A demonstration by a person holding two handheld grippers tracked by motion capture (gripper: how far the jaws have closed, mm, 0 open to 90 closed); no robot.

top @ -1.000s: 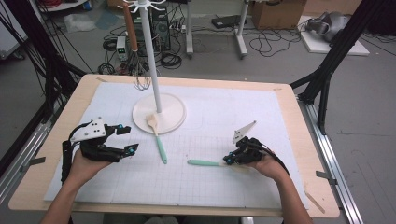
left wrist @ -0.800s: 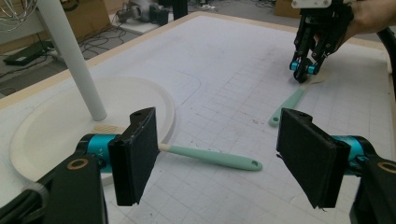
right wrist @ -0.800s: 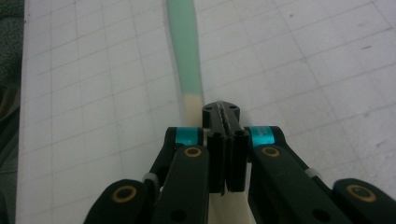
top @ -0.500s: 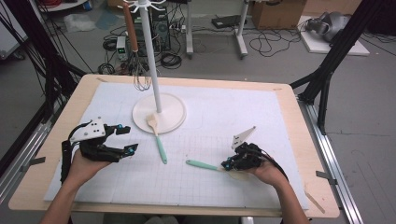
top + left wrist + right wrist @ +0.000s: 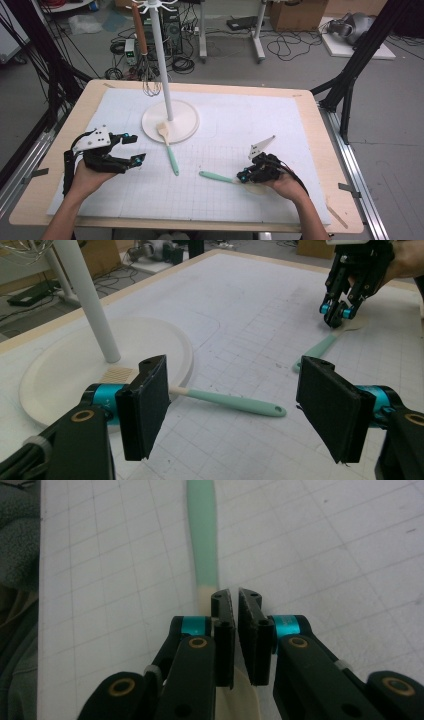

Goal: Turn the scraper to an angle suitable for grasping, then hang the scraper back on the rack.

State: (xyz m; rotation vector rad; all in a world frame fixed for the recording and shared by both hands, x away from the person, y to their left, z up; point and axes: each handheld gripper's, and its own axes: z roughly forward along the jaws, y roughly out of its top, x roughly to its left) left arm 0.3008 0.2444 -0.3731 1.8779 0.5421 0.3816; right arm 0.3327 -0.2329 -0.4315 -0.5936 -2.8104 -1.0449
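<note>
The mint-green spatula with a cream blade (image 5: 205, 545) looks like smooth, matt silicone. The pale wooden worktop (image 5: 320, 130) carries a white gridded matt mat (image 5: 260, 130). Rough black pads line the right gripper (image 5: 235, 600) fingers (image 5: 223, 630).

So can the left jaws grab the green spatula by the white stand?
Probably yes. The left gripper has its jaws open toward the spatula, which lies flat just ahead with nothing between; its head rests on the stand base.

A lab or workshop set up for recording: the wooden counter (image 5: 310, 107) carries a white gridded mat (image 5: 240, 130), black rig struts (image 5: 357, 60) rise at 2 o'clock, and loose cables (image 5: 285, 47) and cardboard boxes (image 5: 295, 15) litter the grey floor (image 5: 230, 62) at 12.
</note>
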